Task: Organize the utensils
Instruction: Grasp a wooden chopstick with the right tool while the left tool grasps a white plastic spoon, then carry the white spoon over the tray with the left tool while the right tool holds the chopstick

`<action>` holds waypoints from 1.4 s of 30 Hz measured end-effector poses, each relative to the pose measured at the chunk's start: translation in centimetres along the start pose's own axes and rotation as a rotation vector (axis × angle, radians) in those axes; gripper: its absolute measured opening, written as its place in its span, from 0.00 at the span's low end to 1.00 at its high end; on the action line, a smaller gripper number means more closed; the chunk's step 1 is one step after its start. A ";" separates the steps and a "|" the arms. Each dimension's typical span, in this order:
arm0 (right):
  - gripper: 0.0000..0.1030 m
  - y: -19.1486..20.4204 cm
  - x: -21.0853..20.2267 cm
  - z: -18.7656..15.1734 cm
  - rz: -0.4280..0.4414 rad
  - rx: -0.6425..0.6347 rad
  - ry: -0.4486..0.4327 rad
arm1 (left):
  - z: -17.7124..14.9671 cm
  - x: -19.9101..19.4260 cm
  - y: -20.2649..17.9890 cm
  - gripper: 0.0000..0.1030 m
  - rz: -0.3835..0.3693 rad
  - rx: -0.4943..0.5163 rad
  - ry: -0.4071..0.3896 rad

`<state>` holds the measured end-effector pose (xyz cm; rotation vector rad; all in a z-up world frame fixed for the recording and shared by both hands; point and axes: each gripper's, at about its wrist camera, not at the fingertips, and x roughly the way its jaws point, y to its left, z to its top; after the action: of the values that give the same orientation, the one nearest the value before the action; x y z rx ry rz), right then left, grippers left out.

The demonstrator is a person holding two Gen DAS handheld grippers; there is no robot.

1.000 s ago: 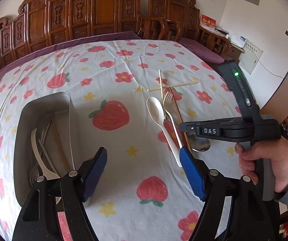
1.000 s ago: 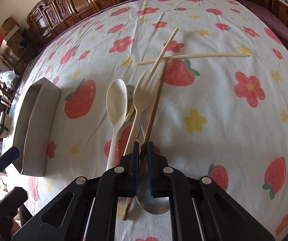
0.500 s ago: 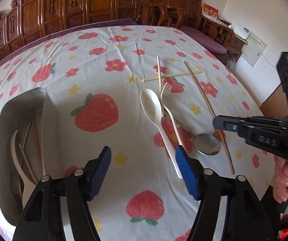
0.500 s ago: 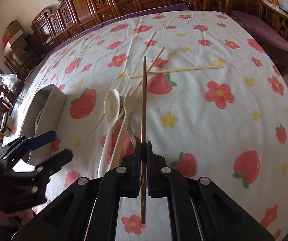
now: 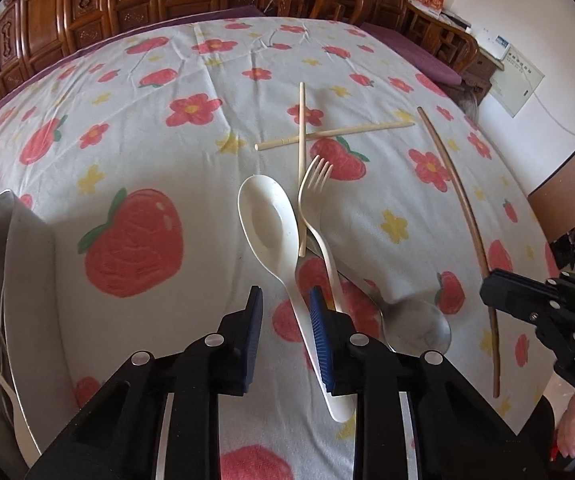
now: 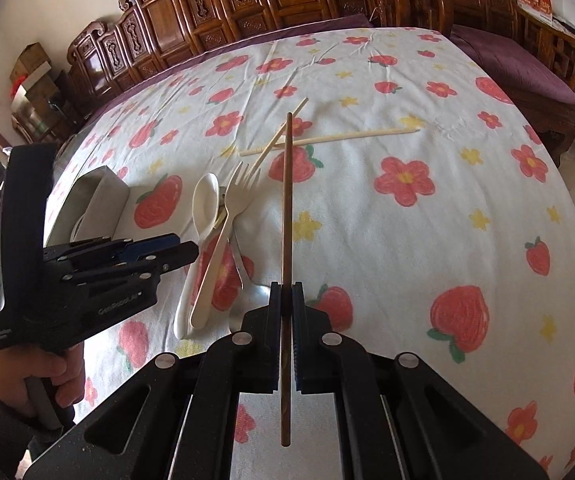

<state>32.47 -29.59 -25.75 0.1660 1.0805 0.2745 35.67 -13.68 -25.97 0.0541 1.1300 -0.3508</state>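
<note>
A white plastic spoon (image 5: 267, 216) lies on the strawberry tablecloth beside a cream fork (image 5: 315, 184) and over a metal spoon (image 5: 419, 328). My left gripper (image 5: 285, 296) hangs low over the white spoon's handle. Its jaws are closing, with the handle between the blue pads and a gap still showing. My right gripper (image 6: 286, 292) is shut on a brown chopstick (image 6: 287, 200), held off the cloth and pointing away from me. Two pale chopsticks (image 5: 335, 133) lie crossed beyond the fork. In the right wrist view the left gripper (image 6: 183, 254) sits by the white spoon (image 6: 205, 204).
A metal tray (image 5: 27, 260) stands at the left table edge with several white utensils inside. Carved wooden chairs (image 6: 247, 4) line the far side. The table edge drops off on the right. A hand (image 6: 59, 380) holds the left tool.
My left gripper moved right from beside the tray and down to the white spoon's handle, its jaws narrowing. My right gripper lifted the brown chopstick off the pile and drew back.
</note>
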 end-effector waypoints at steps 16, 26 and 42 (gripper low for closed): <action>0.06 -0.2 -0.1 -0.9 0.028 0.003 -0.006 | 0.9 1.4 -1.9 0.09 0.144 0.034 0.074; 0.06 0.9 -1.0 -1.2 0.023 -0.007 -0.018 | -0.2 -0.3 0.4 0.06 0.091 -0.022 0.062; 0.06 6.2 -3.2 -0.3 0.058 -0.061 -0.061 | -1.7 -10.1 2.8 0.06 0.070 -0.010 -0.105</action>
<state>29.92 -24.63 -21.54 0.1506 1.0063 0.3523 31.21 -8.15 -18.06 0.0660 1.0234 -0.2825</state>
